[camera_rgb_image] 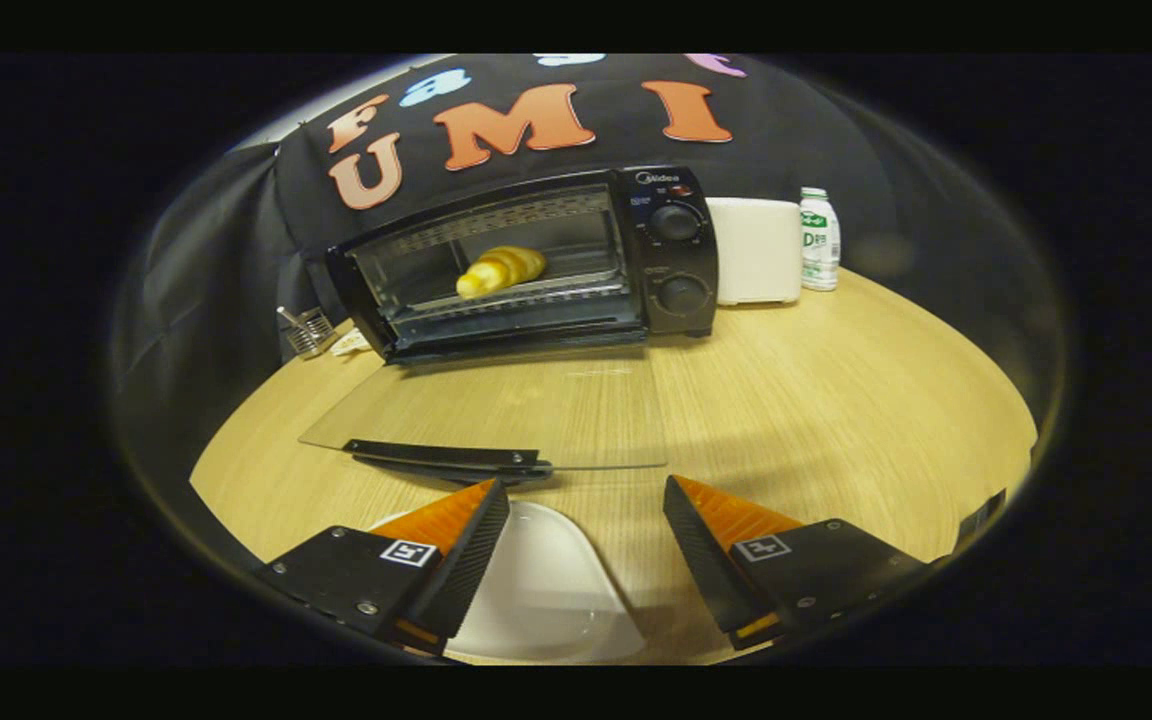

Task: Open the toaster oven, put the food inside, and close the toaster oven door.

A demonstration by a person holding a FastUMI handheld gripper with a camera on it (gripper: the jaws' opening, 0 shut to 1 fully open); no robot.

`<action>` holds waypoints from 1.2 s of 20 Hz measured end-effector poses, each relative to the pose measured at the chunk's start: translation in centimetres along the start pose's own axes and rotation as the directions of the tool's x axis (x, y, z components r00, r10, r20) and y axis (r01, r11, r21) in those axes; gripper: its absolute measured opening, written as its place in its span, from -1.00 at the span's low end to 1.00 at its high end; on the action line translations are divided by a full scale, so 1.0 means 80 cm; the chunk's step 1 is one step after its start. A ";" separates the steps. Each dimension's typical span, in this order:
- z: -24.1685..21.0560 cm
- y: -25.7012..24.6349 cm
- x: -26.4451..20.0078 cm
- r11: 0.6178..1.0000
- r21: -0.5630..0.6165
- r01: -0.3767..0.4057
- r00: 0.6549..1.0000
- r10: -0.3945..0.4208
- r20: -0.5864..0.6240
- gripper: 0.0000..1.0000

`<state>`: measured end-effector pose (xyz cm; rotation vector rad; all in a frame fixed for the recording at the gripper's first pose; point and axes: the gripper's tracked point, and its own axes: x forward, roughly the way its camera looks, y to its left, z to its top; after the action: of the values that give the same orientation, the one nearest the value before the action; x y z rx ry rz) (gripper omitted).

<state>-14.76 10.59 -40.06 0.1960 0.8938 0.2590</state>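
Observation:
The black toaster oven [671, 262] stands at the back of the round wooden table, its glass door [536, 410] folded down flat toward me with the black handle [446, 457] at its near edge. A golden croissant [501, 270] lies on the rack inside the oven. My gripper [586, 500] is open, with nothing between its orange-and-black fingers [456, 540]. The fingertips hover just short of the door's handle edge. An empty white plate [546, 590] sits under and between the fingers.
A white box-like appliance [756, 250] stands right of the oven, with a small white-and-green bottle [819, 240] beside it. A small metal rack [306, 330] sits left of the oven. The bare wooden tabletop [836, 400] spreads to the right.

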 end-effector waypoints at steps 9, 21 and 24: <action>0.010 0.061 0.009 0.988 -0.113 -0.100 0.995 0.100 -0.004 0.87; 0.070 0.072 -0.014 0.953 -0.299 -0.050 0.986 0.095 0.137 0.91; 0.083 0.074 -0.015 0.953 -0.296 -0.060 0.983 0.108 0.149 0.93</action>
<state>-11.07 15.49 -33.52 -0.0186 0.6749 0.4441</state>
